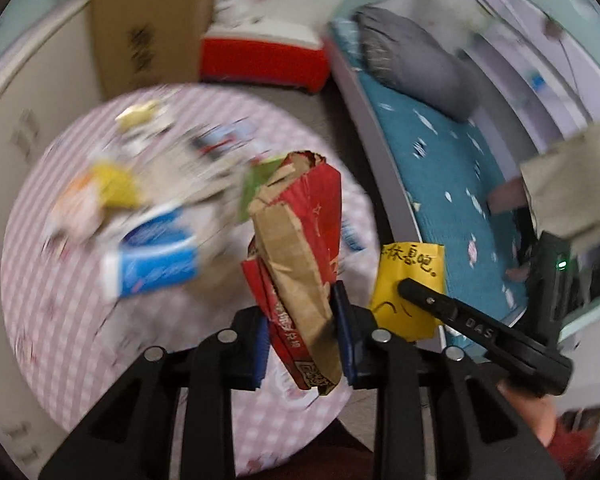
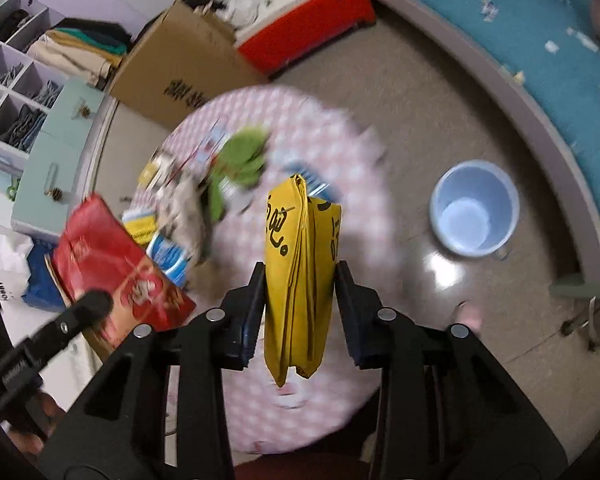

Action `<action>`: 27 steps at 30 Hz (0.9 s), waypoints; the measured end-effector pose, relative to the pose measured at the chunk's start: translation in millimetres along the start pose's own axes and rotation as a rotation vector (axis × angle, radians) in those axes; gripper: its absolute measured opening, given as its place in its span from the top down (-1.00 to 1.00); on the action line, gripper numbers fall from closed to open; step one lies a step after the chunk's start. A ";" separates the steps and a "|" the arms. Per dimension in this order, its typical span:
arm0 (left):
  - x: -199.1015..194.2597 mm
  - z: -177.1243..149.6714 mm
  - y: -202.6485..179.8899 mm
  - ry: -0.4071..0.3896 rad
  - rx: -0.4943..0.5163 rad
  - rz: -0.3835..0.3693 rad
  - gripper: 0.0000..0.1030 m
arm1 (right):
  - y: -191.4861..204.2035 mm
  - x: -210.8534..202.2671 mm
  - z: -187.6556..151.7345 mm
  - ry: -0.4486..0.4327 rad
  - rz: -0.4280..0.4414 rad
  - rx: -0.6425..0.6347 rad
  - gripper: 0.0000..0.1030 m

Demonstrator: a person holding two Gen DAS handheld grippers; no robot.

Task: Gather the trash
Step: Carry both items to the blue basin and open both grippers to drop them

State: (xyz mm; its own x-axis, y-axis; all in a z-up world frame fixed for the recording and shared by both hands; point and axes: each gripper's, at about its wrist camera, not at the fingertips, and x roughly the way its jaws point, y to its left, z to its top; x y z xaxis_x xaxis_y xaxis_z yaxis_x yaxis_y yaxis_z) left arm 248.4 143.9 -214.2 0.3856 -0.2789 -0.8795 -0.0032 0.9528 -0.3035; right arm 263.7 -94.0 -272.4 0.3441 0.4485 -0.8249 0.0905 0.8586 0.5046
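Above round table (image 2: 340, 120): left gripper (image 1: 300, 336) pinches red paper bag (image 1: 300, 240), right gripper (image 2: 300, 312) pinches yellow bag (image 2: 300, 280); blue bin (image 2: 474, 208) at right empty, much trash left on table

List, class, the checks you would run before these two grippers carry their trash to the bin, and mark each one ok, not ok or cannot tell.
1. Left gripper holds the red paper bag, jaws pressing both sides: ok.
2. Right gripper holds the folded yellow bag, jaws pressing both sides: ok.
3. Both bags lifted off the round table: ok.
4. Blue bin upright on the floor, open, with room inside: ok.
5. Floor between table and bin free of obstacles: ok.
6. Table cleared: not ok; a green wrapper and a blue-and-white packet remain.
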 end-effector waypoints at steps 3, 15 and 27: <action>26.7 18.6 -43.1 0.025 0.040 -0.029 0.46 | -41.1 -19.3 23.0 -0.024 -0.046 0.017 0.34; 140.7 66.8 -175.6 0.132 0.193 0.041 0.45 | -166.1 -11.7 116.6 -0.012 -0.142 -0.019 -0.22; 195.7 74.3 -232.1 0.233 0.245 0.067 0.44 | -196.4 -39.2 137.6 -0.063 -0.170 0.017 -0.31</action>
State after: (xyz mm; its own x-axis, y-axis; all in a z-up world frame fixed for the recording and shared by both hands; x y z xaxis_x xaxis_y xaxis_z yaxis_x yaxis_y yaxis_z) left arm 393.1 -122.9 -288.7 0.1705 -0.2076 -0.9632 0.2114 0.9625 -0.1700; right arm 361.0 -314.4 -304.1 0.3799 0.2807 -0.8814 0.1676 0.9162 0.3640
